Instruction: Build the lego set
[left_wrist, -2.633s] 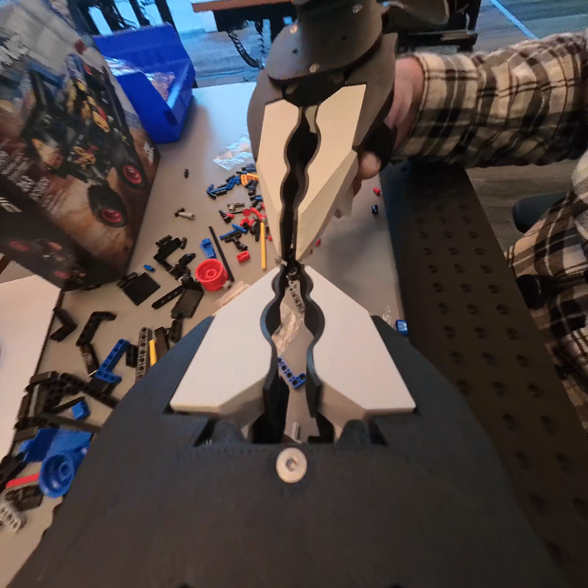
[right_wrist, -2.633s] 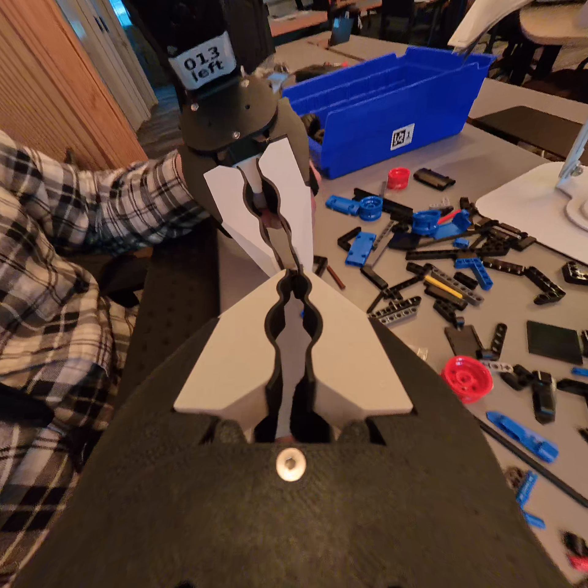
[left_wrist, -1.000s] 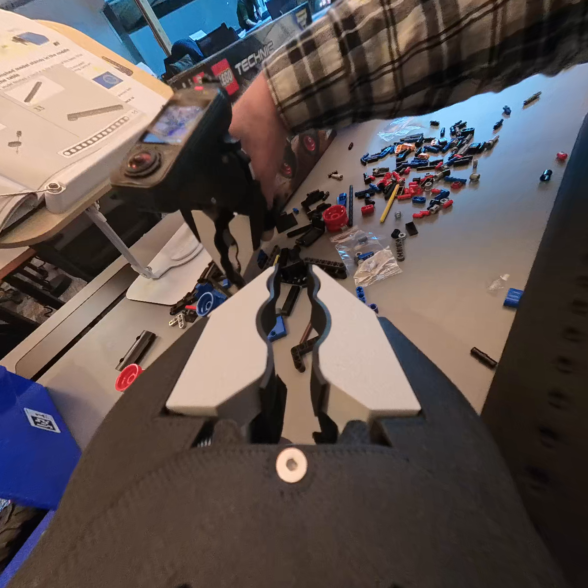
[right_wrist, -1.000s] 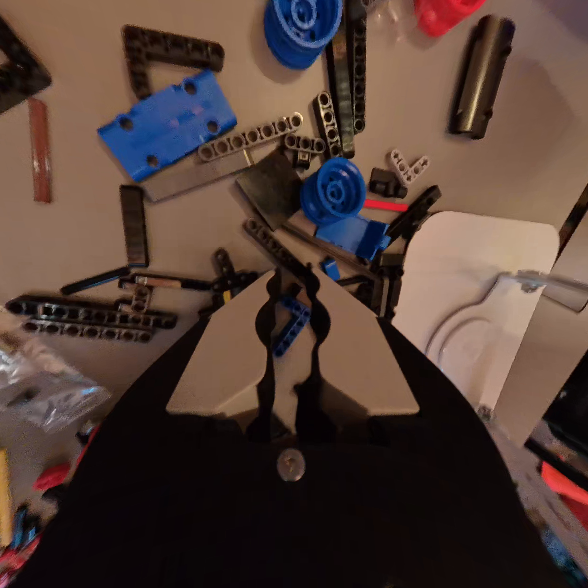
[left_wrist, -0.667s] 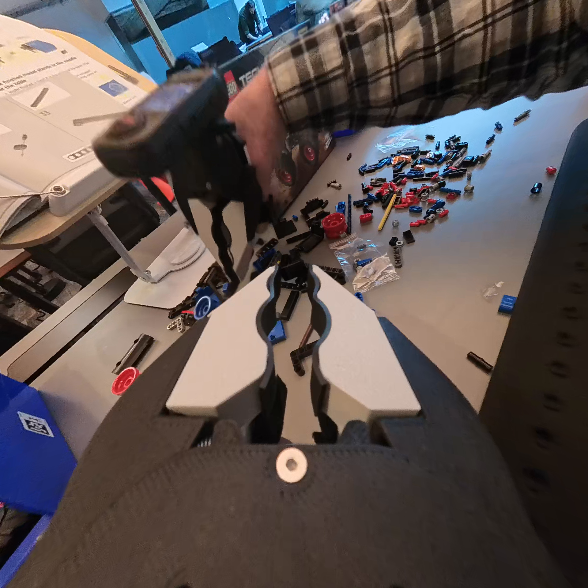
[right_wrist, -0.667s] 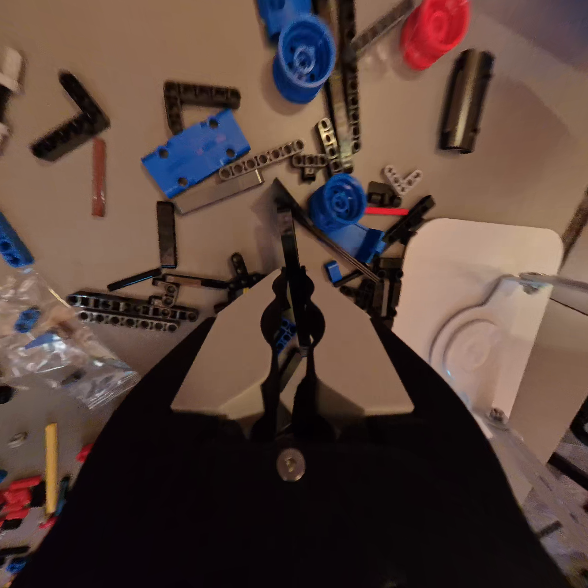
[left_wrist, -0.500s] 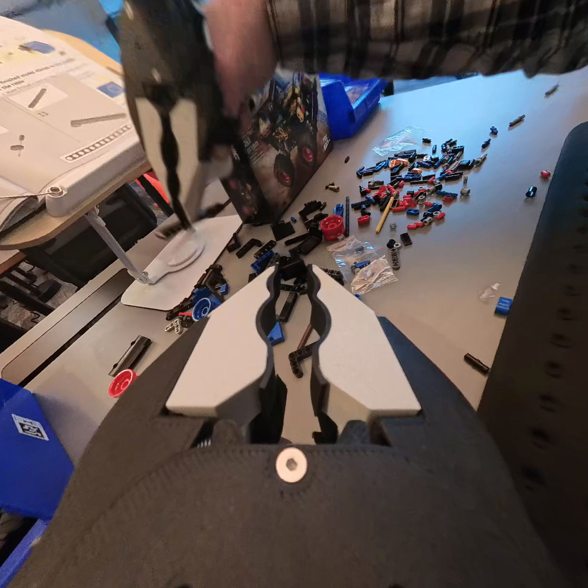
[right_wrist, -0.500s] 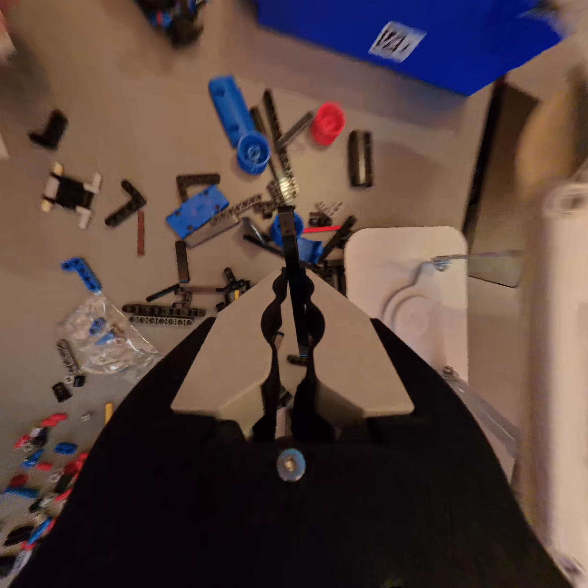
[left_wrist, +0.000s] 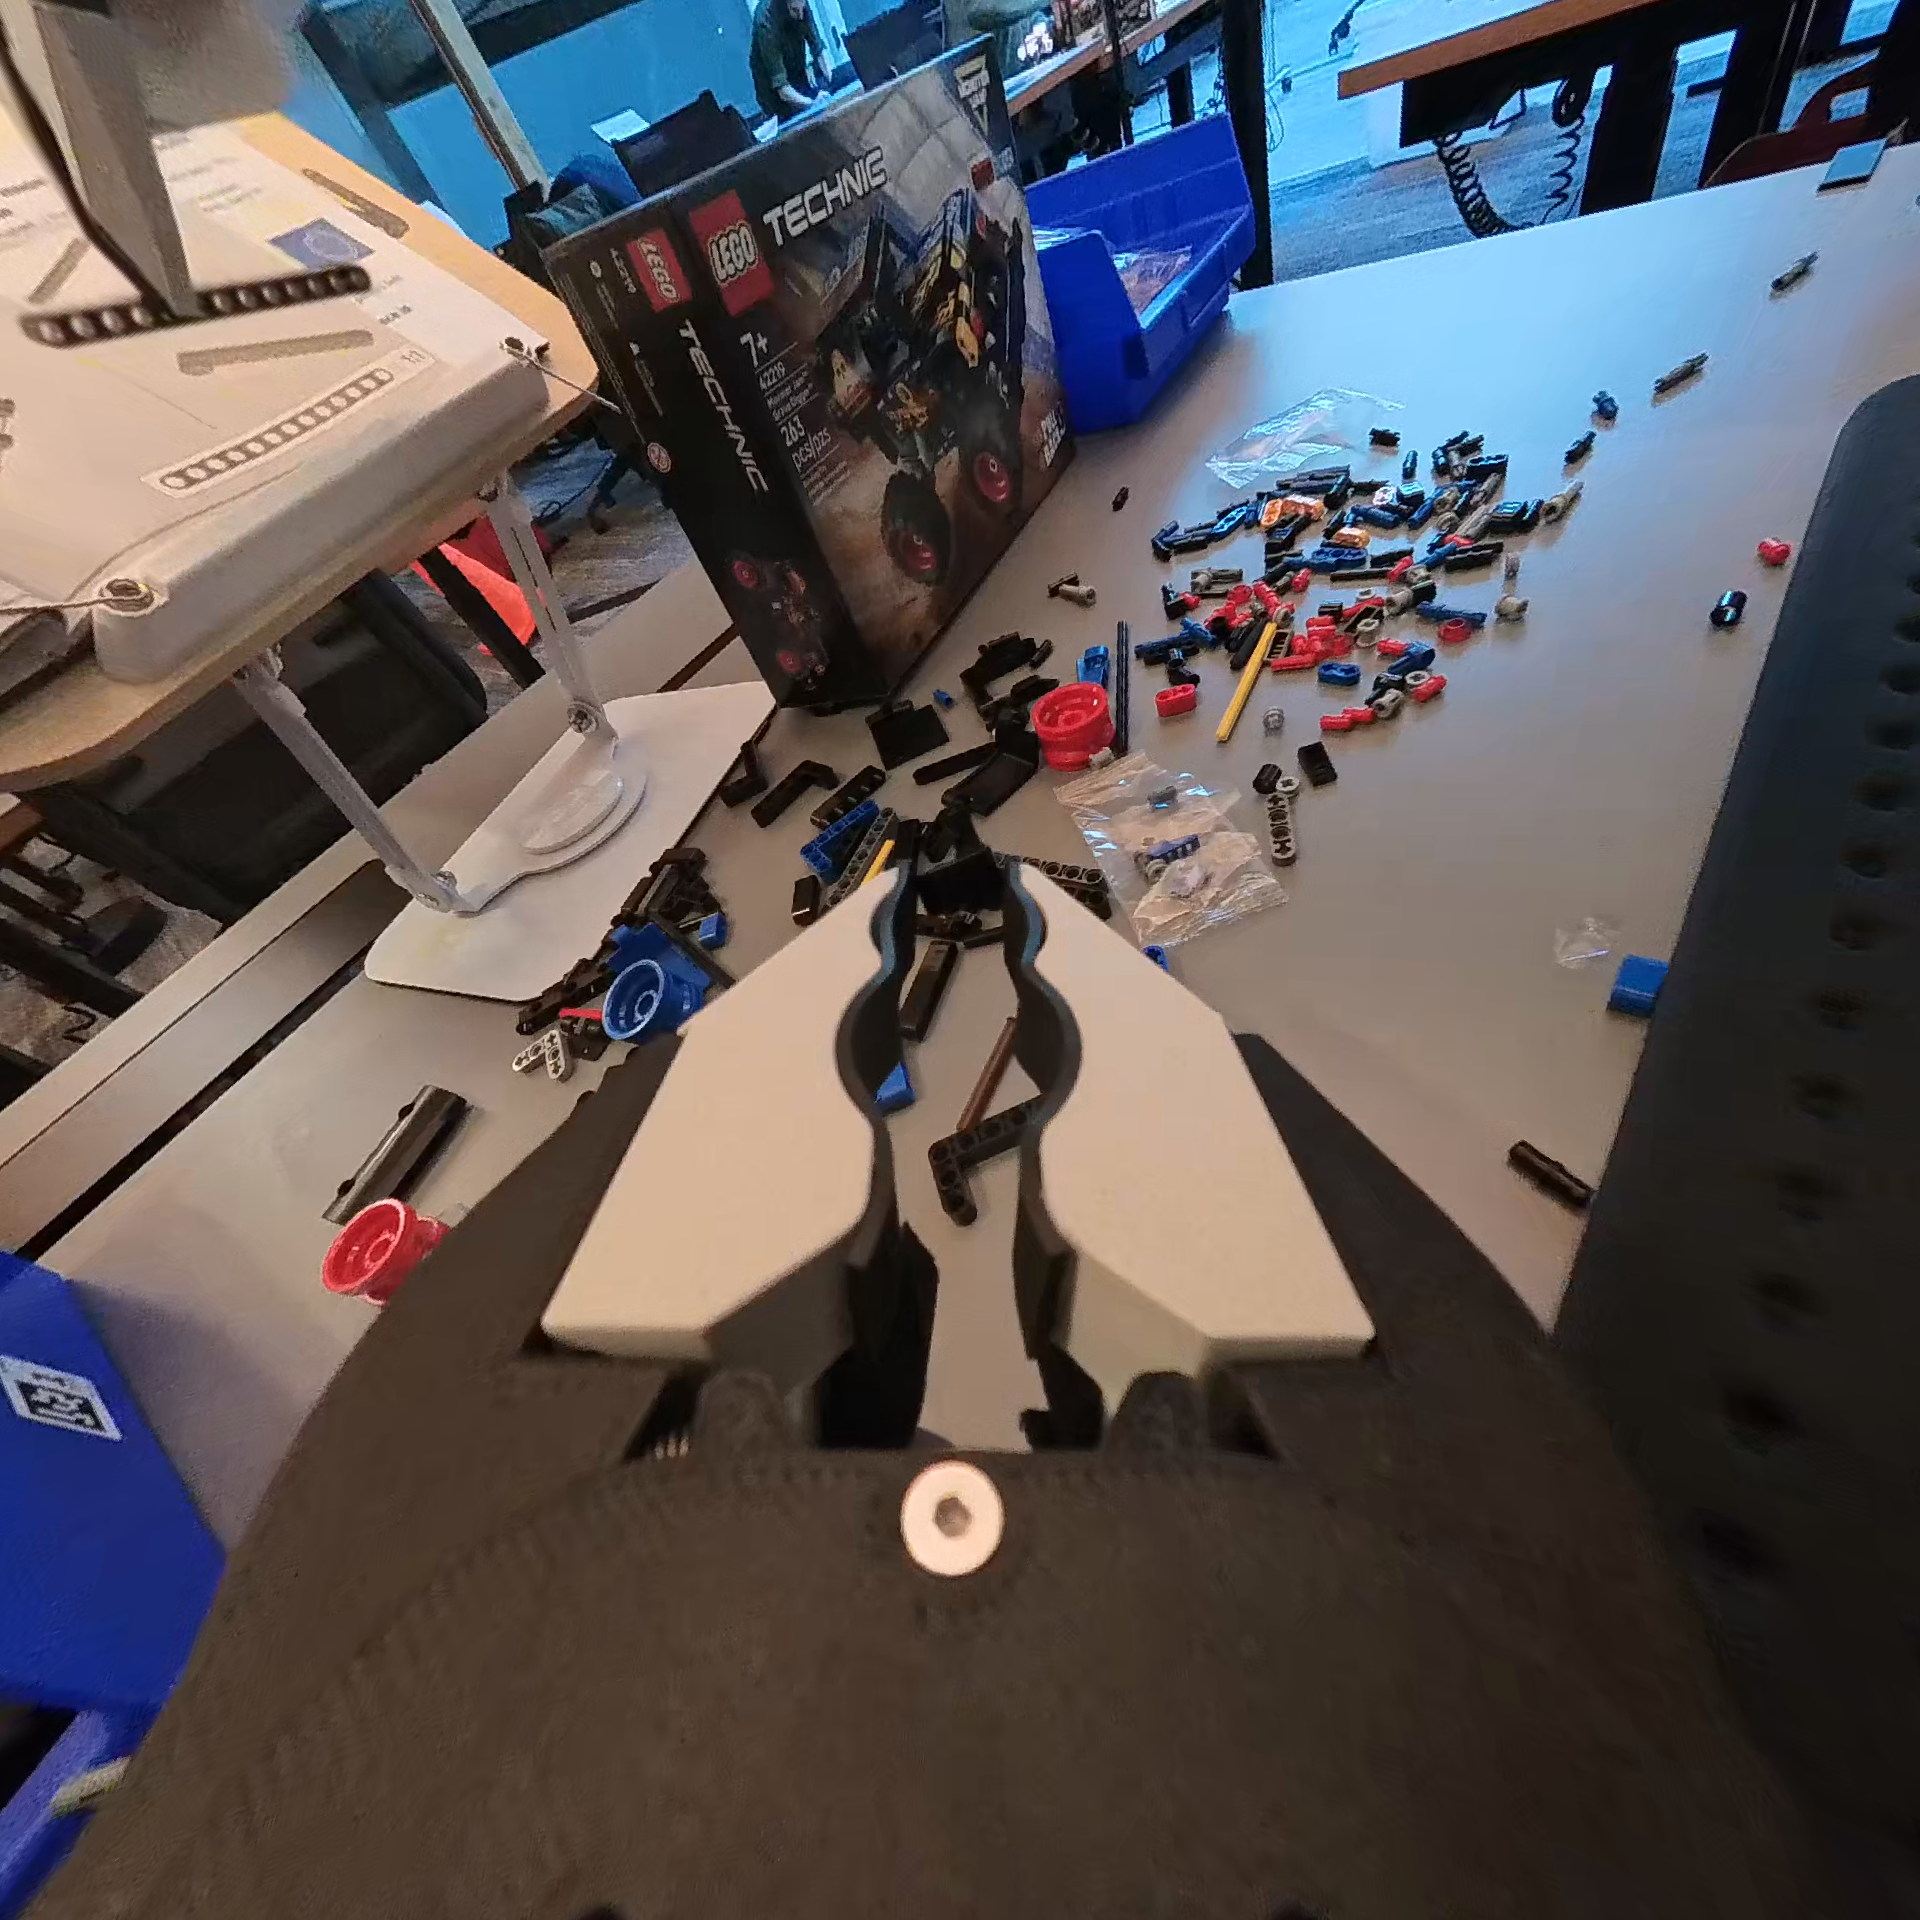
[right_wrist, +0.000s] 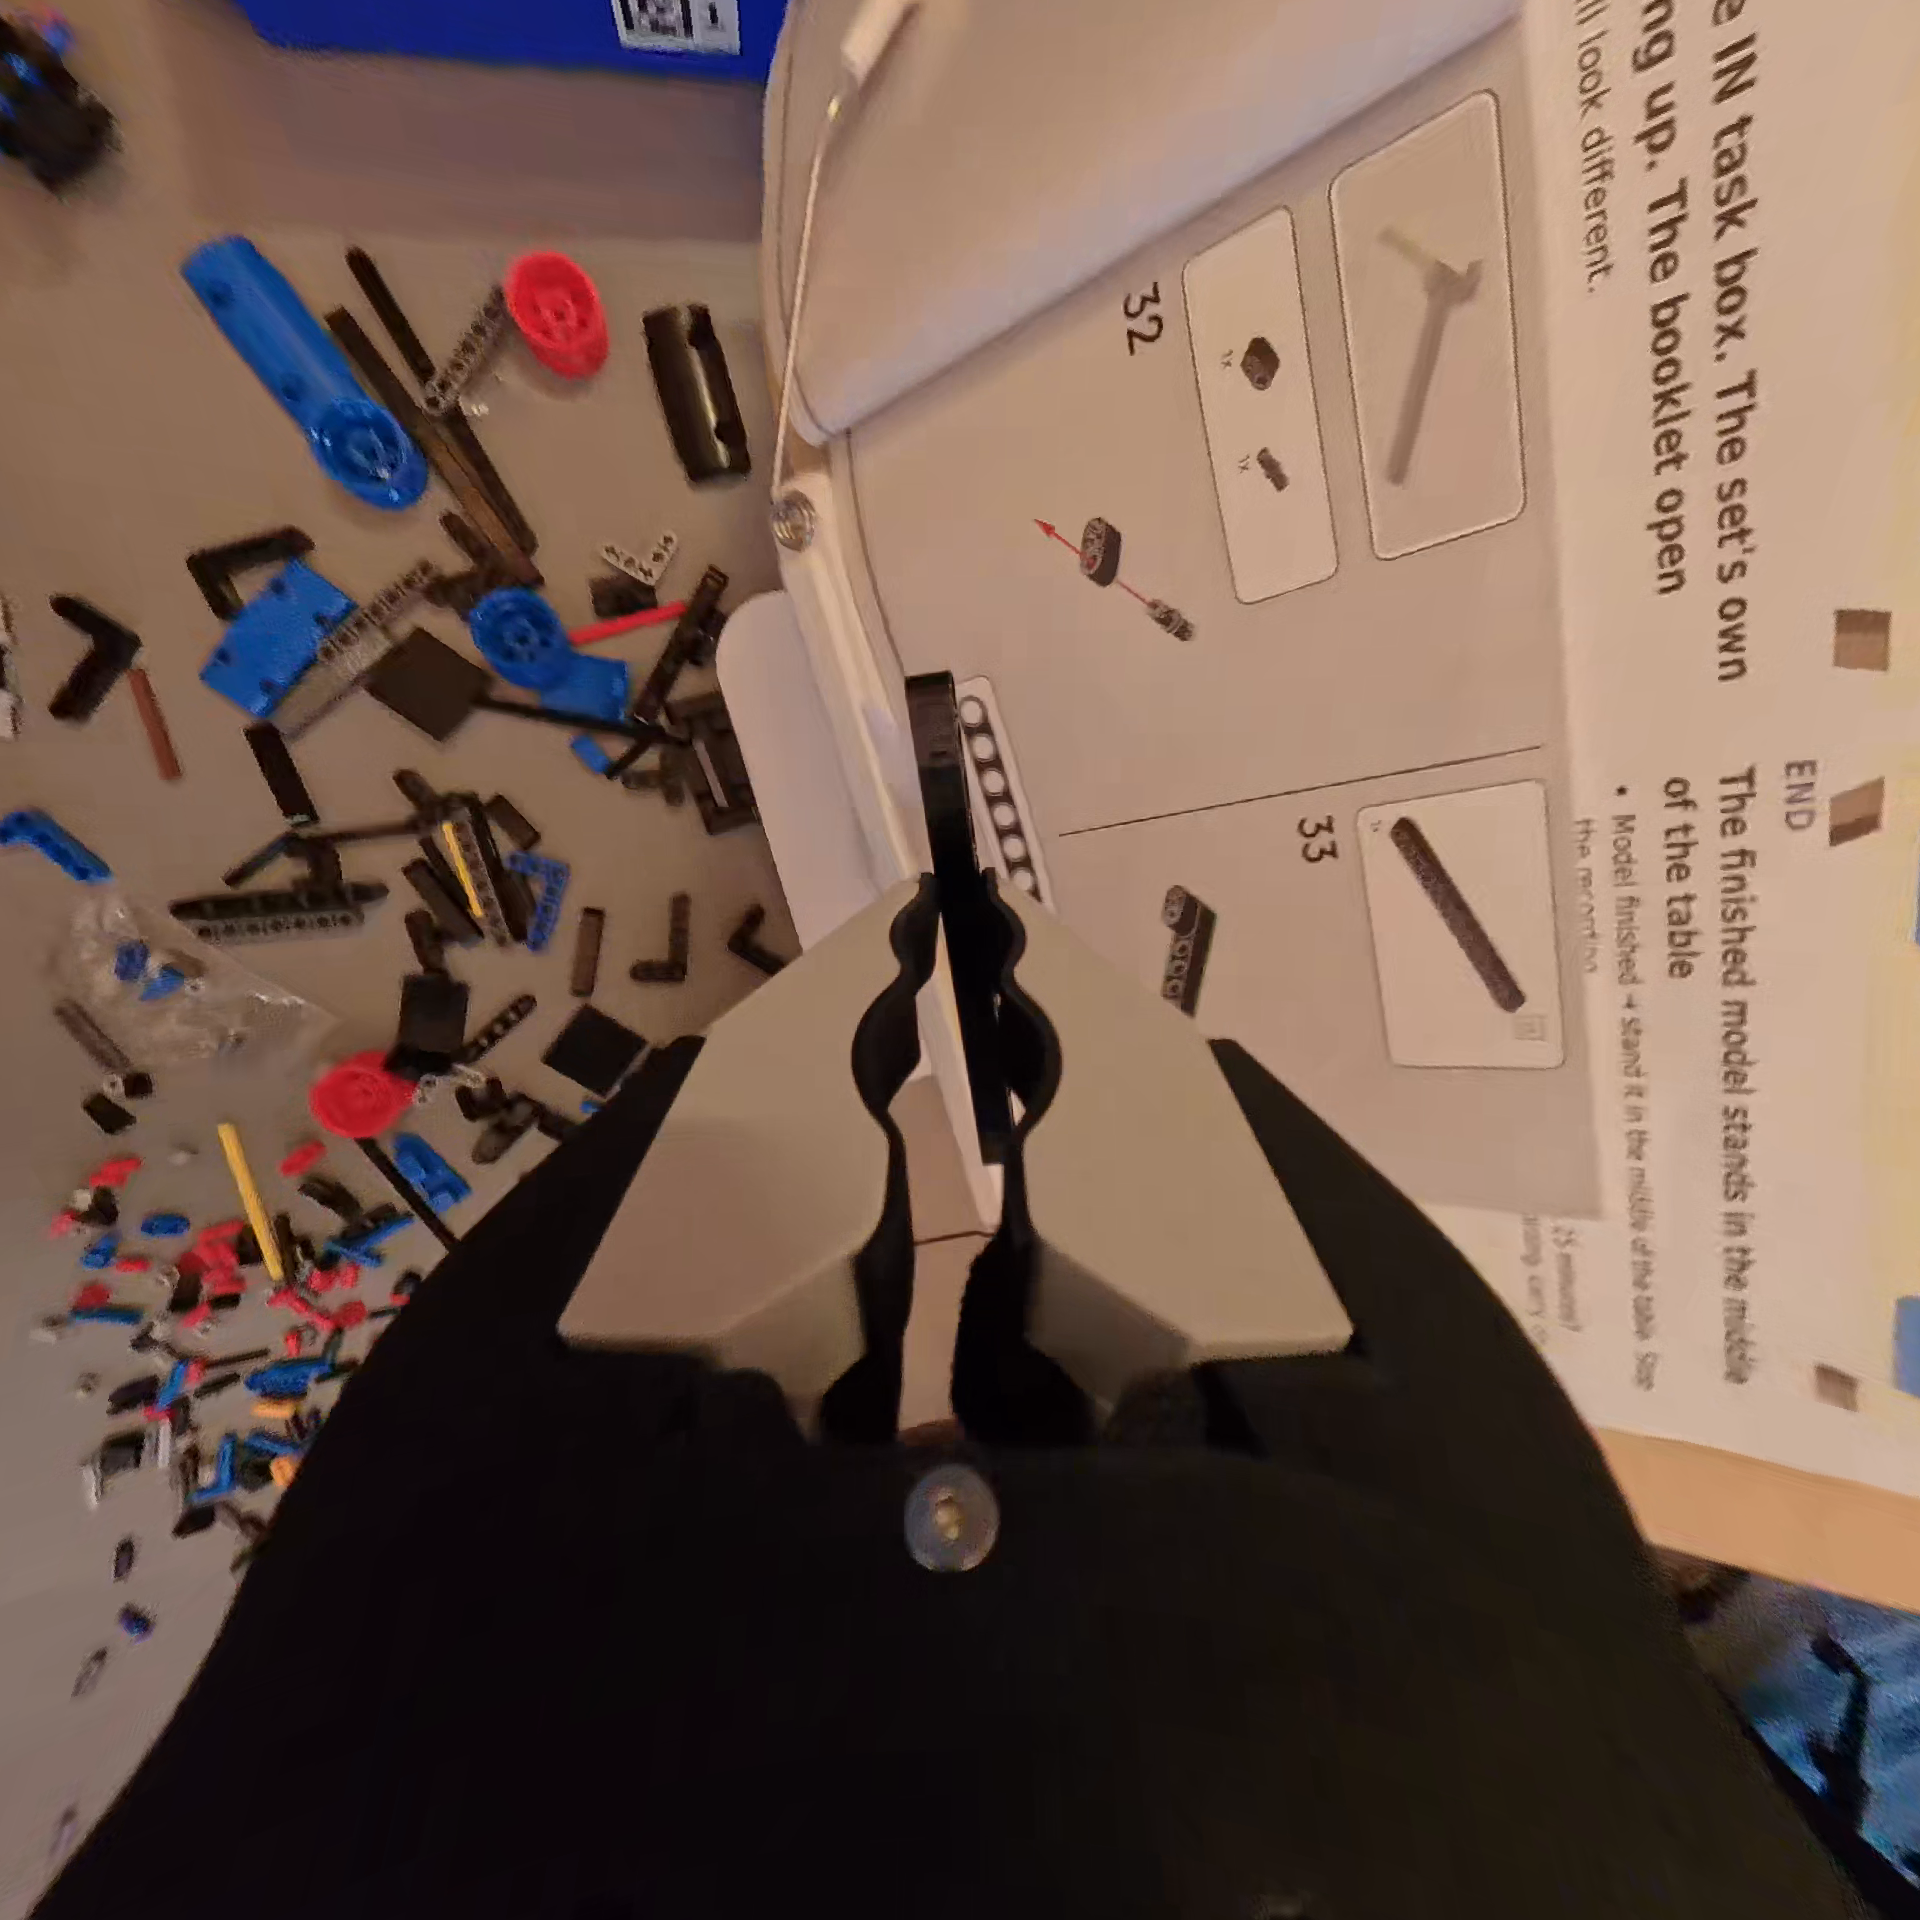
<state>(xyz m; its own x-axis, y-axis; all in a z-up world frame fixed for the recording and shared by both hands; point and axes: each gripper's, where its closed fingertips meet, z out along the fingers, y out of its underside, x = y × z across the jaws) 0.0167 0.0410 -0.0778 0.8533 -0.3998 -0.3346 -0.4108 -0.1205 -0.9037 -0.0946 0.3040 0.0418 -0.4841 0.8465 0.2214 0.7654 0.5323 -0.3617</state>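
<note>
1. My right gripper (right_wrist: 954, 914) is clamped on a long black beam (right_wrist: 951, 831); the beam runs forward out past the fingertips and hangs over the open instruction booklet (right_wrist: 1351, 675), just beside the printed life-size row of holes at the page edge.
2. I read this as the part-check step: I'm holding the beam against the drawing to confirm its length before it goes into the build.
3. In the left wrist view the same beam (left_wrist: 197, 312) shows far up and to the left of my left gripper (left_wrist: 958, 883), lying across the booklet page.
4. My left gripper holds nothing — its jaws stand a narrow way apart, low over the table (left_wrist: 1455, 883), with black pieces just ahead of the tips and a small black L-shaped beam (left_wrist: 971, 1153) seen between the fingers.
5. Next I'd line the beam's end up with the printed row and count holes — if it matches, bring it back toward the left gripper for joining.
</note>
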